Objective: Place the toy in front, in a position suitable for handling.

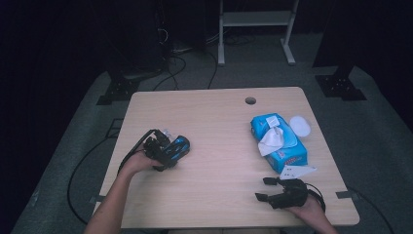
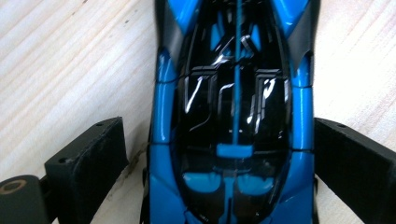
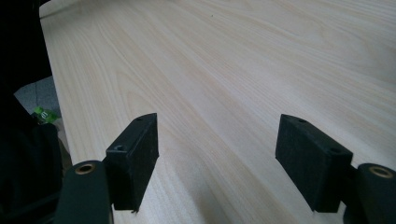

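At the left side of the table point(image 1: 214, 161), the left gripper point(image 1: 168, 152) sat over a blue and black toy car point(image 1: 178, 147), which lay on the wood ahead of the person's left hand point(image 1: 139, 161). The car's long axis ran straight along the gripper's own line, nose pointing away, so the jaws flanked its two flanks rather than its ends. In the left gripper view the toy car point(image 2: 233, 116) lay between the black fingers point(image 2: 88, 163): the right one seemed to meet the body, while a sliver of wood showed beside the left one, so I judged the grip closing but not yet firm. From above that gap was hidden by the hand.

Further right, an opened pack of wipes point(image 1: 278, 139) lay with a white lid point(image 1: 300, 126) just beside it.

At the near right edge, the right gripper point(image 1: 267, 189) rested low, well apart from the car, its fingers point(image 3: 135, 158) spread wide over bare wood.
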